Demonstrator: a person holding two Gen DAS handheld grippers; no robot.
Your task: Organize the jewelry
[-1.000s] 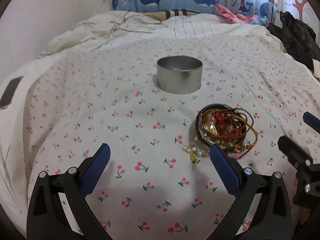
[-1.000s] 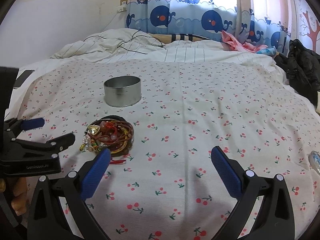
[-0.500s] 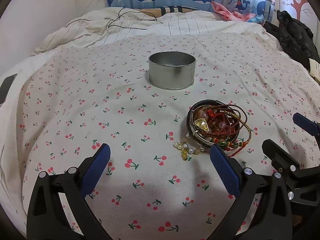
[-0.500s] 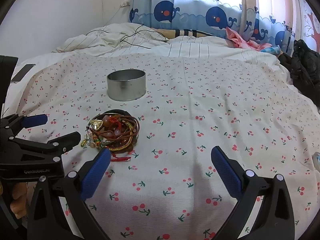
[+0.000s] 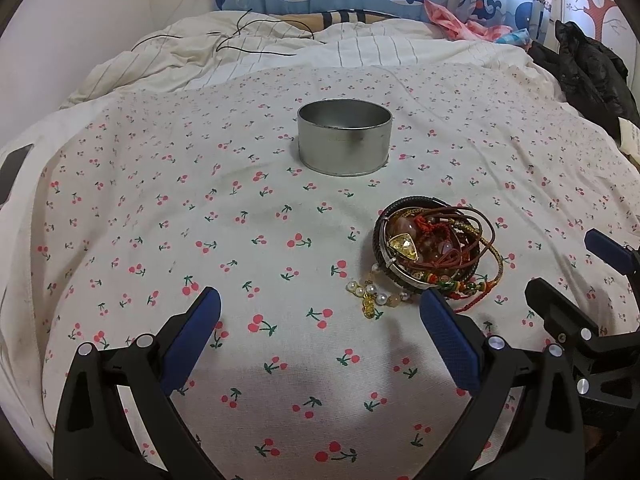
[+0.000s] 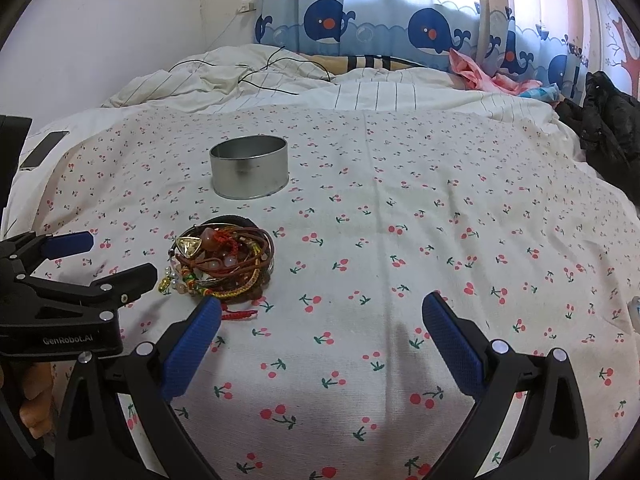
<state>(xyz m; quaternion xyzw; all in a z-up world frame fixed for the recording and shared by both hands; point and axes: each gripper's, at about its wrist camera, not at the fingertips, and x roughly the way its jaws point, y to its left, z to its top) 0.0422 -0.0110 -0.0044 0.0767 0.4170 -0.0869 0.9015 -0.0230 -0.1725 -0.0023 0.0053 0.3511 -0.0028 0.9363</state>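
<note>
Left wrist view: left gripper (image 5: 320,332), right gripper (image 6: 322,334) both wide, empty. Tangled heap of cord bracelets and beads (image 5: 432,252) near round silver tin (image 5: 344,142). Risk: snagged cords drag neighbours, pearl strand (image 5: 370,294) drops.

On the bed (image 5: 120,240), the tin (image 5: 344,142) stands behind the jewelry pile (image 5: 432,252), with both tools nearer the bed's front edge.

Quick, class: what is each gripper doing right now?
Left gripper: open, holding nothing.
Right gripper: open, holding nothing.
</note>
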